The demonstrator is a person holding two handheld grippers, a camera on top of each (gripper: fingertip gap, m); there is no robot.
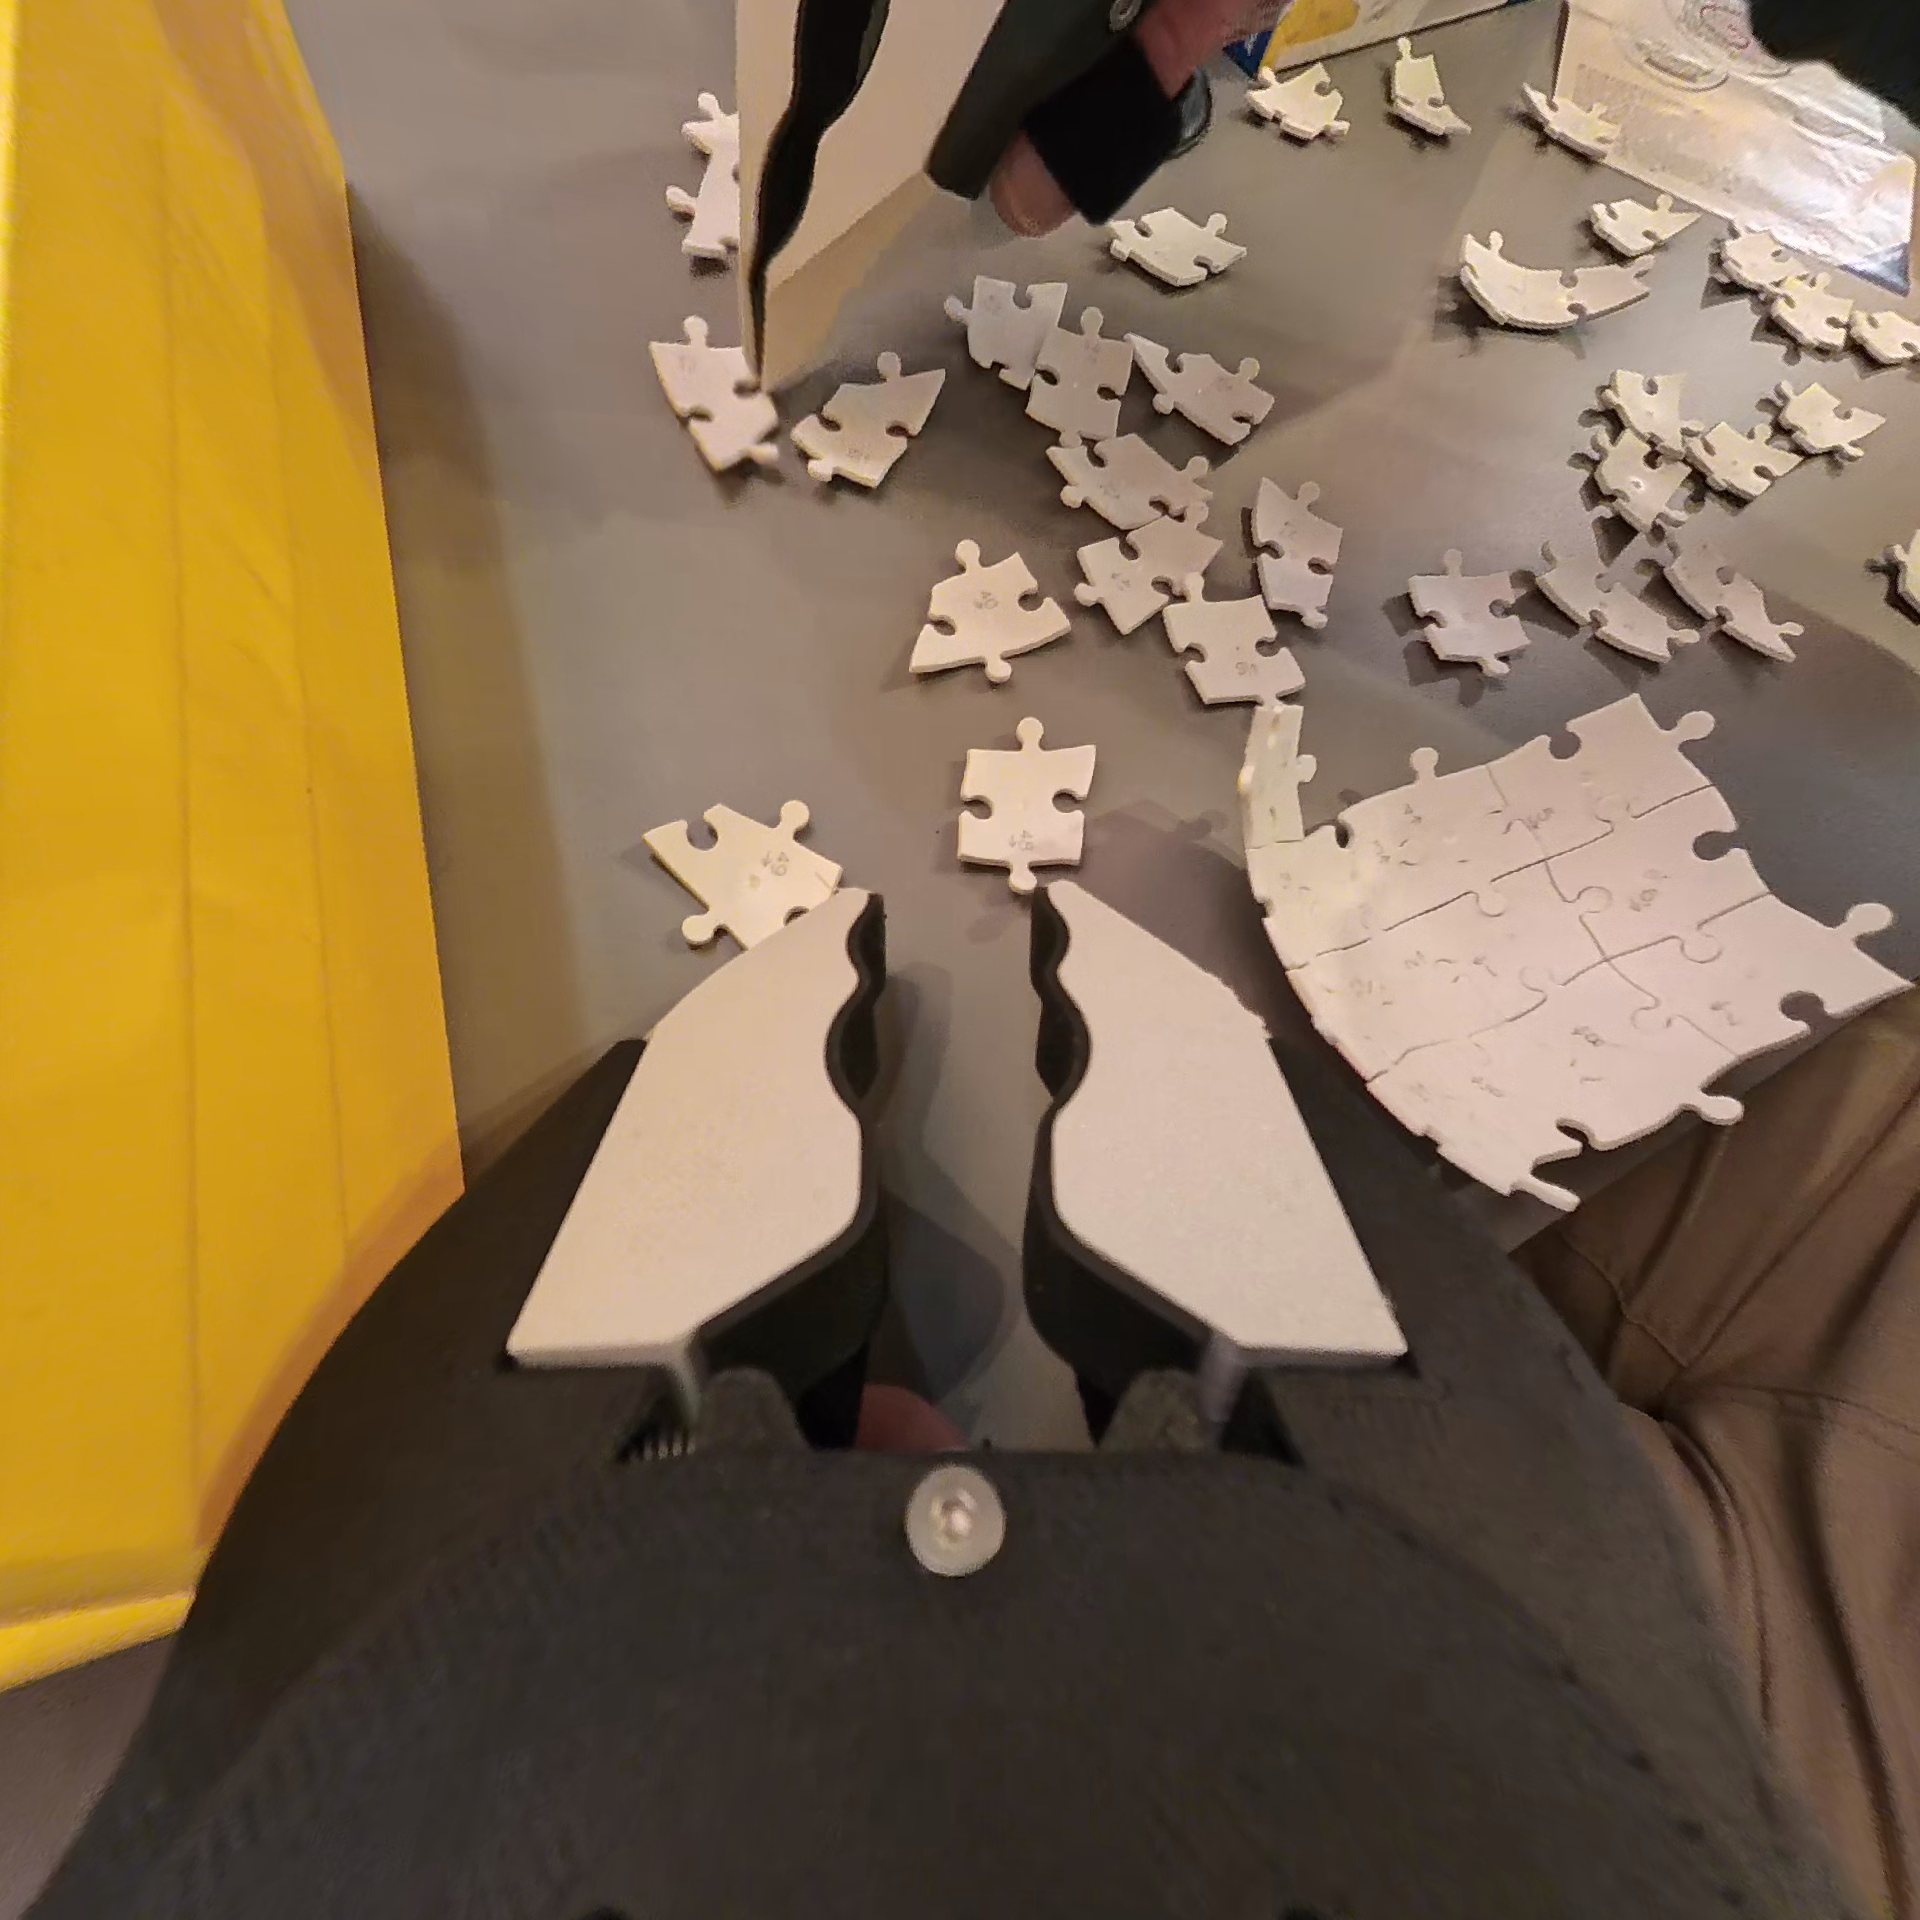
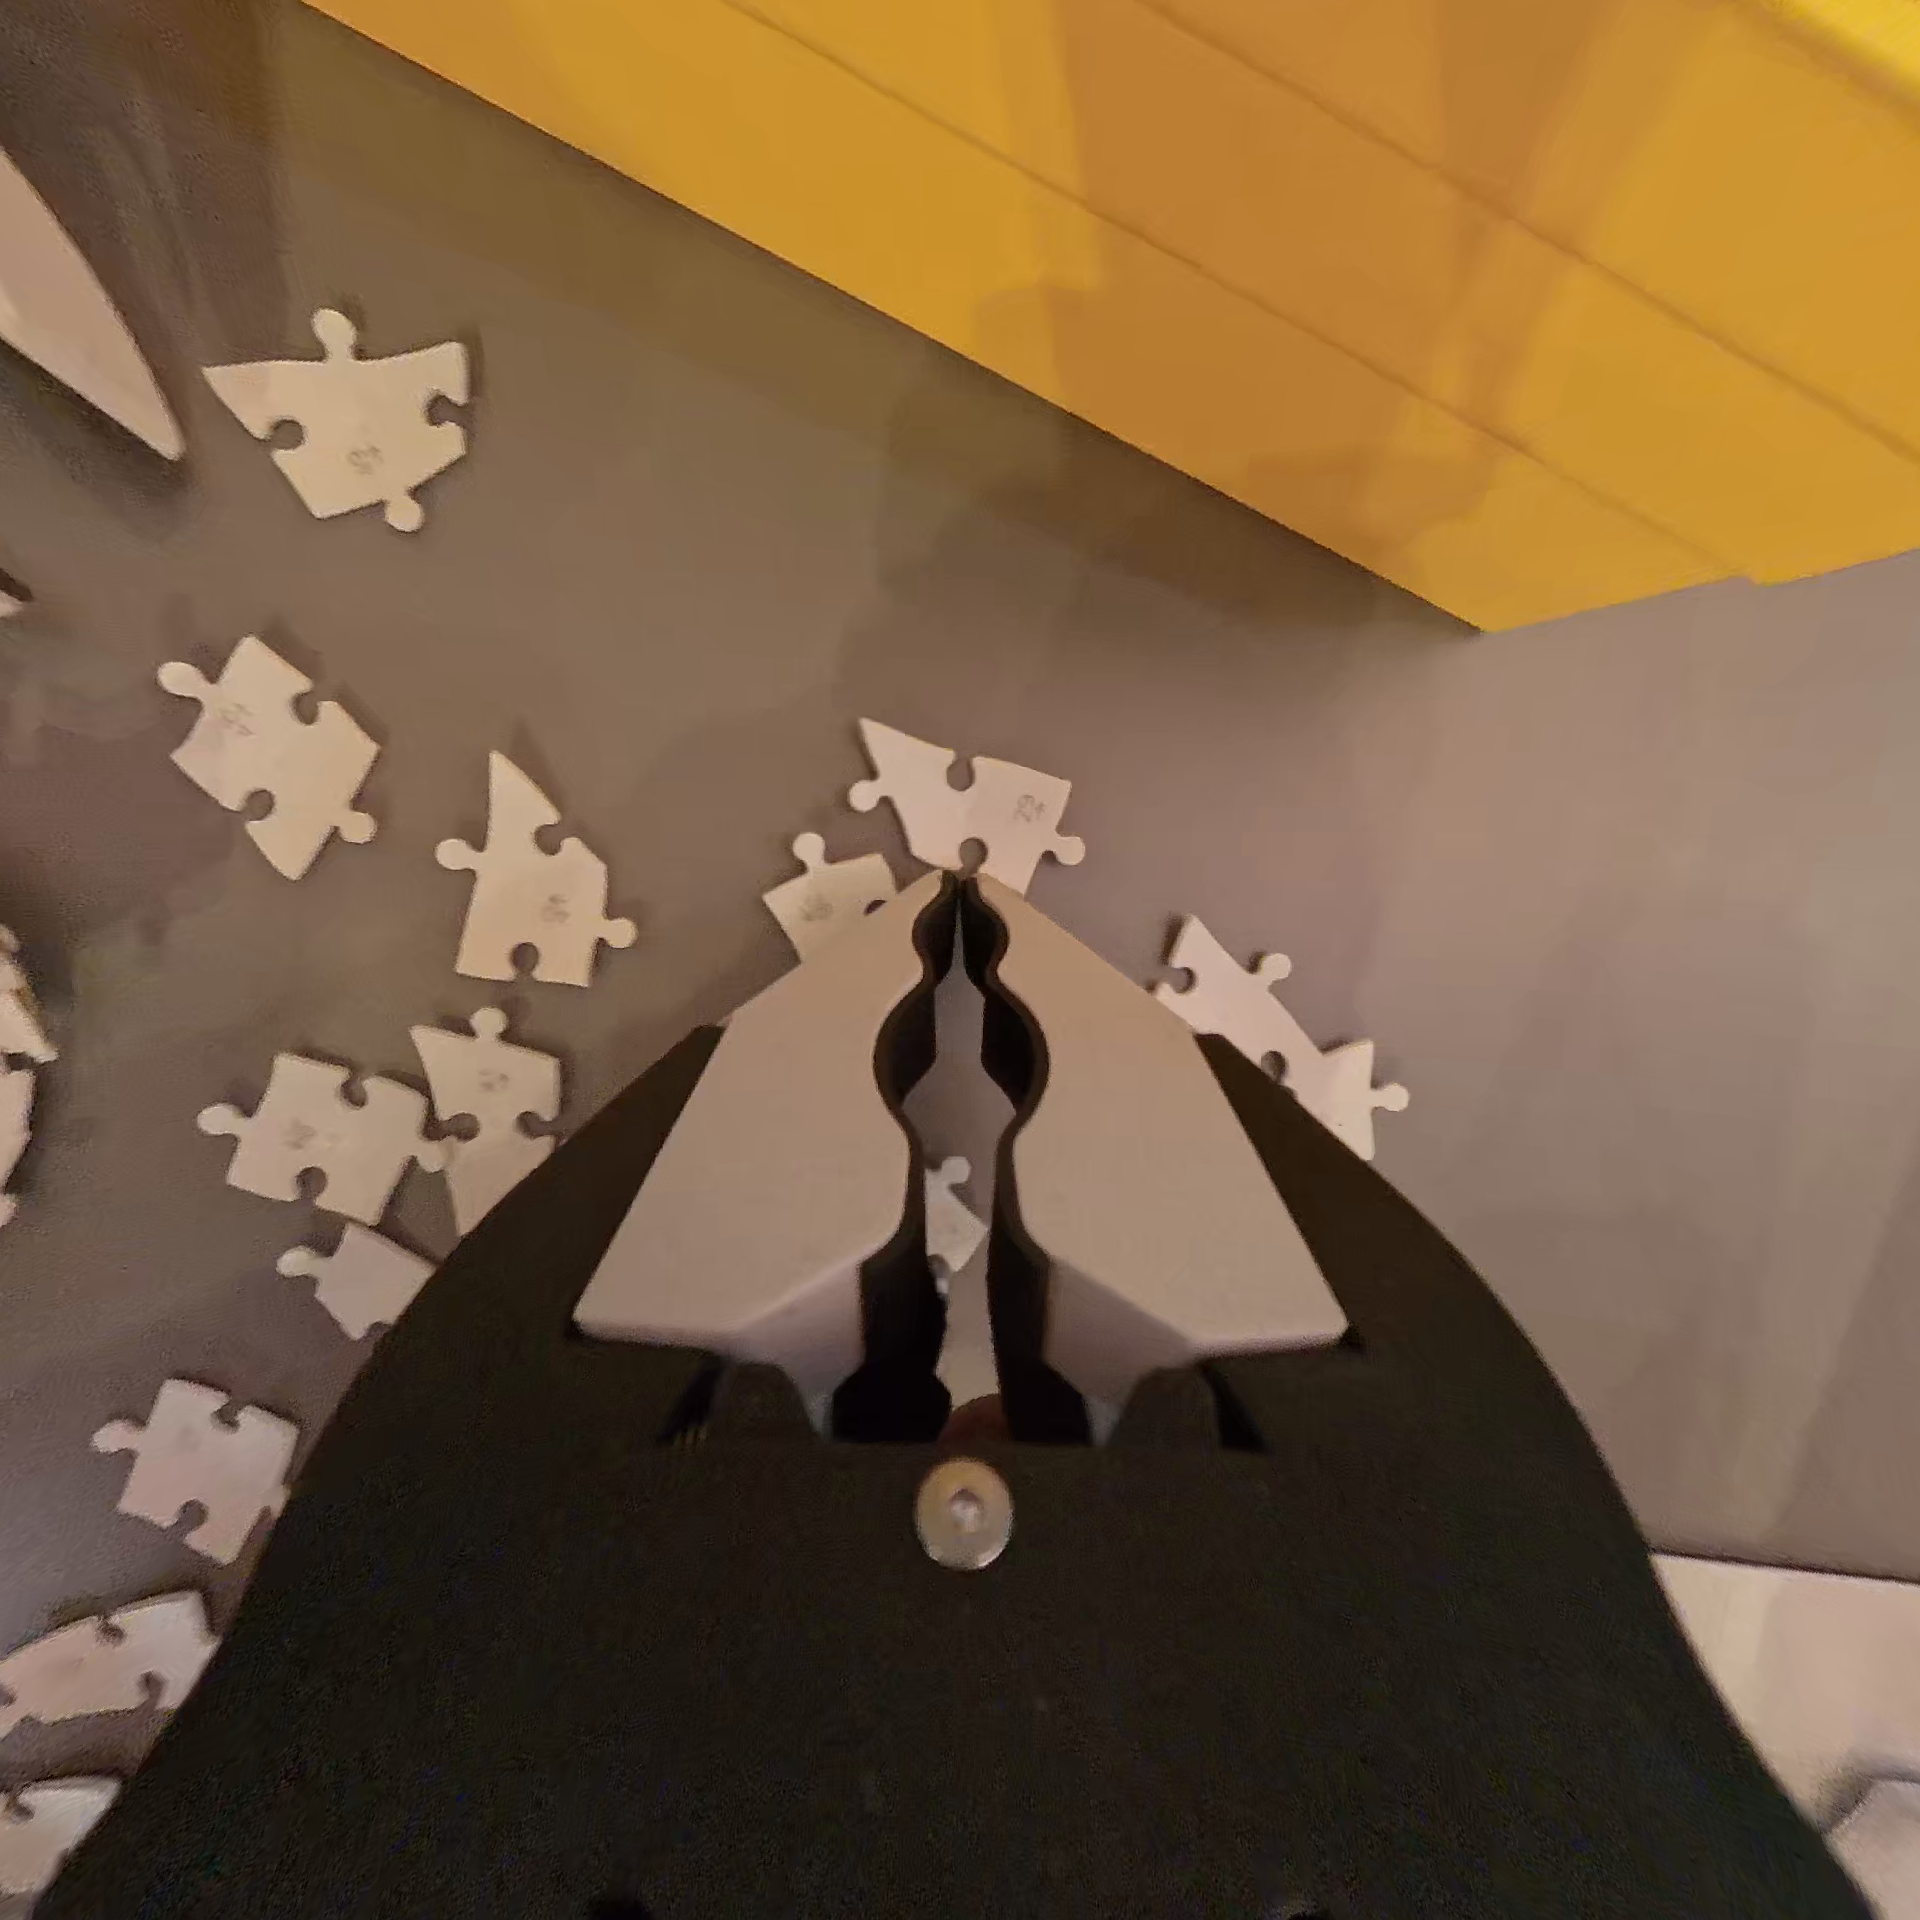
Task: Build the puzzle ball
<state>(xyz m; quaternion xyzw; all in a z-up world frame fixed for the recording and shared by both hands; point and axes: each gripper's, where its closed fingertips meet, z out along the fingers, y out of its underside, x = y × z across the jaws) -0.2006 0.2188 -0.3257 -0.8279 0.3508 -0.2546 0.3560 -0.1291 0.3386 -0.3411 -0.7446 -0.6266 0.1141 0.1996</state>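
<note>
Several white puzzle pieces lie scattered on the grey table point(image 1: 623, 644). A curved, assembled section of the puzzle ball point(image 1: 1558, 935) rests at the right in the left wrist view. My left gripper point(image 1: 958, 902) is open and empty, low over the table, with one loose piece point(image 1: 1023, 805) just ahead and another point(image 1: 748, 868) at its left fingertip. My right gripper point(image 2: 960, 881) points down at the far left and is shut on the edge of a puzzle piece point(image 2: 982, 810) lying near the yellow box. It also shows in the left wrist view point(image 1: 764, 353), pinching that piece point(image 1: 712, 400).
A tall yellow box point(image 1: 187, 727) walls off the left side and also shows in the right wrist view point(image 2: 1351, 260). A printed box and leaflet point(image 1: 1714, 135) lie at the far right. A gloved hand point(image 1: 1091, 135) holds the right gripper. Khaki fabric point(image 1: 1766, 1403) sits near right.
</note>
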